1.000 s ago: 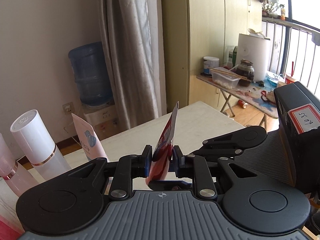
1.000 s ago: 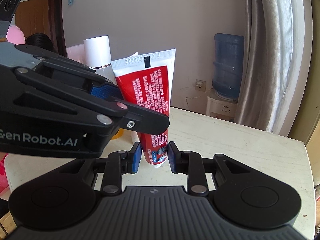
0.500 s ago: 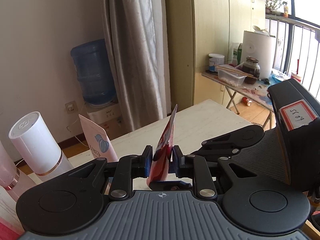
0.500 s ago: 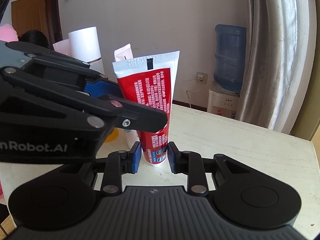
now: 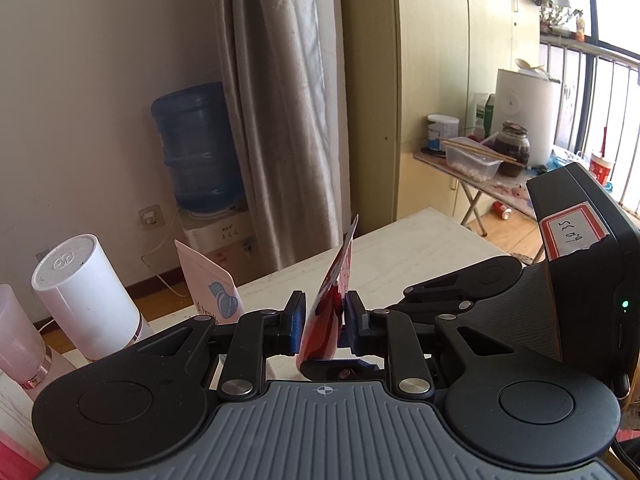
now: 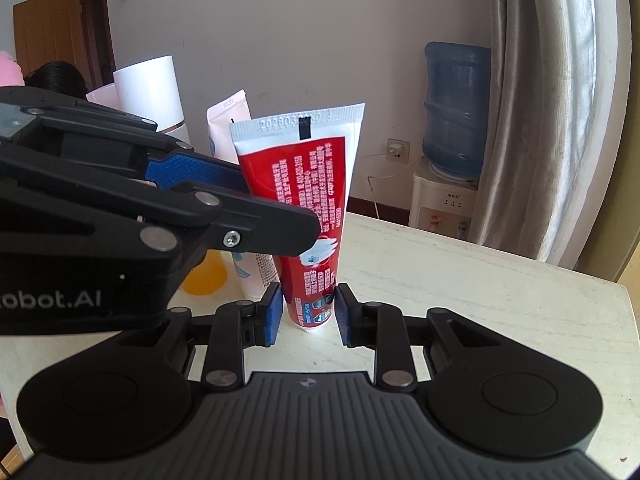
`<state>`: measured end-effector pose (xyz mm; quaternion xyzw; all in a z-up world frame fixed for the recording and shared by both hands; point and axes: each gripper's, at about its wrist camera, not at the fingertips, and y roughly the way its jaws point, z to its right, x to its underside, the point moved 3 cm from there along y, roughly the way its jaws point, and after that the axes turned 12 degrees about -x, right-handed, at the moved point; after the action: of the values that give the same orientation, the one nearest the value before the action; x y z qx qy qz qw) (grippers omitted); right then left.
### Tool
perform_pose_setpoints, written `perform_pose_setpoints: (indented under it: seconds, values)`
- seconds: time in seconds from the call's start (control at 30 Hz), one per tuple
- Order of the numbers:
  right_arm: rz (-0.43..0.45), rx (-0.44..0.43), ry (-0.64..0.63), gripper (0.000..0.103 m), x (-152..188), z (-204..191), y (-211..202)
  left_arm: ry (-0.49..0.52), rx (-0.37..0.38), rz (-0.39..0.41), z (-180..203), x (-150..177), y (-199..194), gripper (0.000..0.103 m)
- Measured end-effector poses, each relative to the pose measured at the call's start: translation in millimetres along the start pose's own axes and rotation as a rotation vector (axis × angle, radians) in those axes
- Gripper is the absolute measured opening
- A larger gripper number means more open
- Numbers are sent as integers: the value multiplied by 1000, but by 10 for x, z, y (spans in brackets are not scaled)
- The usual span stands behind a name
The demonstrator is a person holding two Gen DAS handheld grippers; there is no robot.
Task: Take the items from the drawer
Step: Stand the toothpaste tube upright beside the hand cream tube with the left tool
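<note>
A red and white toothpaste tube (image 6: 308,200) stands upright, cap down, just over the pale table (image 6: 460,292). My left gripper (image 5: 323,320) is shut on the tube (image 5: 332,308), which shows edge-on between its blue pads. In the right wrist view that left gripper (image 6: 272,204) reaches in from the left and clamps the tube's middle. My right gripper (image 6: 308,314) is shut on the narrow cap end, one pad on each side. Its black body (image 5: 580,260) fills the right of the left wrist view. No drawer shows in either view.
A white cylinder bottle (image 5: 84,300), a pale pink tube (image 5: 208,288) and a pink bottle (image 5: 16,344) stand close on the left. An orange object (image 6: 204,276) sits behind the left gripper. A water dispenser (image 6: 452,140), curtain and cluttered folding table (image 5: 472,160) lie beyond.
Both views have shifted a little sideways with the tube still held in the same place. The white bottle and pale tube now show closer behind it. Neither grip has changed.
</note>
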<state>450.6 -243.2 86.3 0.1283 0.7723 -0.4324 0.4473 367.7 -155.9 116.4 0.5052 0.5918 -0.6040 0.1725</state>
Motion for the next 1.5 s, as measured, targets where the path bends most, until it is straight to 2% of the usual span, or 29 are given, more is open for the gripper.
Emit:
perform_pose_setpoints:
  seconds: [0.27,0.77,0.93,1.5]
  values:
    - [-17,7,-8,29,-43,4,55,-16,-19,1,-45,-40,8,17]
    - [-21,9,-18,31,-59,21,98,-14,-40,-2,-47,-59,47,16]
    - [-17,11,-26,37,-65,22,109,-10,-44,2,-23,-43,43,16]
    - [-20,14,-12,37,-51,79,135,-4,-36,12,-12,-86,26,16]
